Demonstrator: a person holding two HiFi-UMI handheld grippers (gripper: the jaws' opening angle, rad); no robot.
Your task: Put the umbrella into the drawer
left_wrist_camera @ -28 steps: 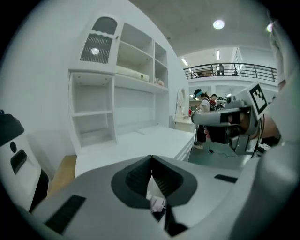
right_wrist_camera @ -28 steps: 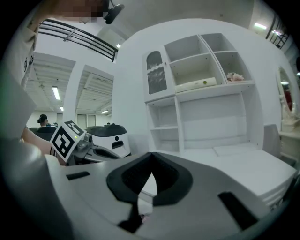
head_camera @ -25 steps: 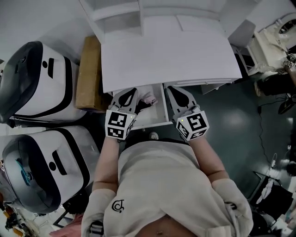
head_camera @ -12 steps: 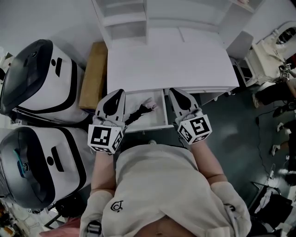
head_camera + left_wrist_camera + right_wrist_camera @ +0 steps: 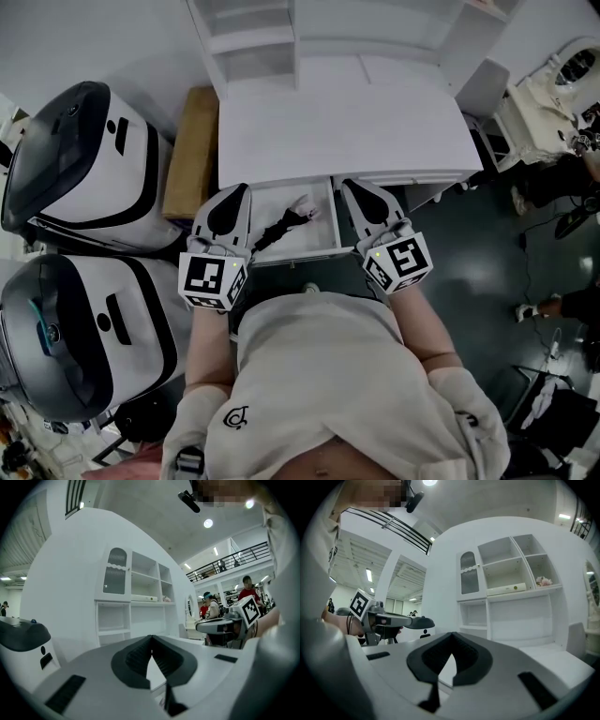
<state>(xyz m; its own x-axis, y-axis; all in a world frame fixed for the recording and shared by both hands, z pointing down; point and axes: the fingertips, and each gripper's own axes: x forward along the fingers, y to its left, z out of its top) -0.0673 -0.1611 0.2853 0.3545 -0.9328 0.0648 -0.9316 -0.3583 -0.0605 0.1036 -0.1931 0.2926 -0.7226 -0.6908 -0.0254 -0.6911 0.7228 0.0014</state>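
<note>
Closed and empty, left gripper (image 5: 238, 189) and right gripper (image 5: 351, 185) flank the open drawer (image 5: 323, 246), centre frame. Only the head view shows the umbrella (image 5: 279, 228) inside; the gripper views show shelves (image 5: 511, 590).

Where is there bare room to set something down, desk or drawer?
The desk top is bare. In the drawer, the umbrella lies diagonally, leaving the near right corner free. The left tool and right tool crowd the drawer's two sides.
</note>
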